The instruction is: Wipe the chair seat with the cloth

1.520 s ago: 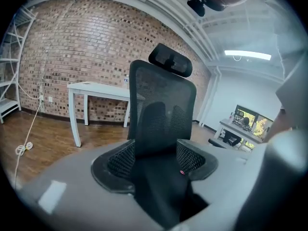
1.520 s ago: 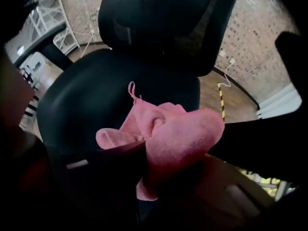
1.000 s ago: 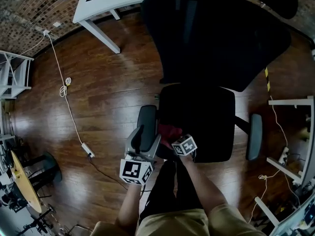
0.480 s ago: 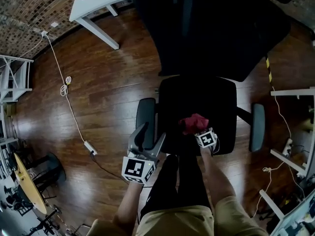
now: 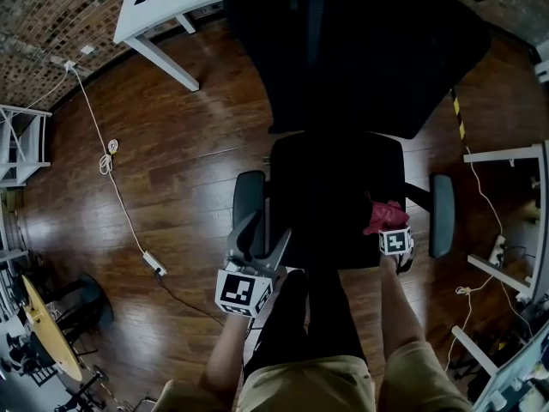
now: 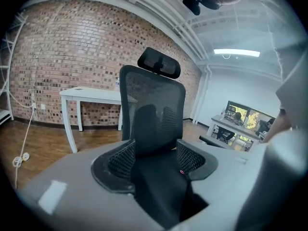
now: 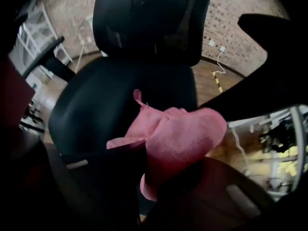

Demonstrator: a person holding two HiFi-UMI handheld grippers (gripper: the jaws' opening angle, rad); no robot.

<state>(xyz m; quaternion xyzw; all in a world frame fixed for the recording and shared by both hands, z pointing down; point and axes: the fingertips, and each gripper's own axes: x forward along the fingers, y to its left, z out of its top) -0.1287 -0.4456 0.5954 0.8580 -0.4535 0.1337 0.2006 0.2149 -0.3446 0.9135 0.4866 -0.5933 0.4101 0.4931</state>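
Dark, glossy wood planks of the floor (image 5: 189,170) spread all round the chair seat (image 5: 334,196), a matte black, squarish pad with rounded corners. Nearest, at the seat's front right corner, the right gripper (image 5: 390,230) is clamped on a crumpled pink cloth (image 5: 384,215), fuzzy like terry, which bunches out past its jaws onto the seat. Off the seat's front left corner the left gripper (image 5: 257,234) hangs with jaws spread wide and nothing between them, just beside the rounded left armrest (image 5: 247,197). Half a second ago the cloth was at the seat's front middle, a second ago at its front left; the left gripper has kept its place. The cloth now sits at the seat's right edge, near the right armrest (image 5: 441,215), while the seat's left and rear lie open. Behind the seat rises the mesh backrest (image 5: 360,50), then a white desk (image 5: 171,7) by a brick wall (image 5: 43,24).
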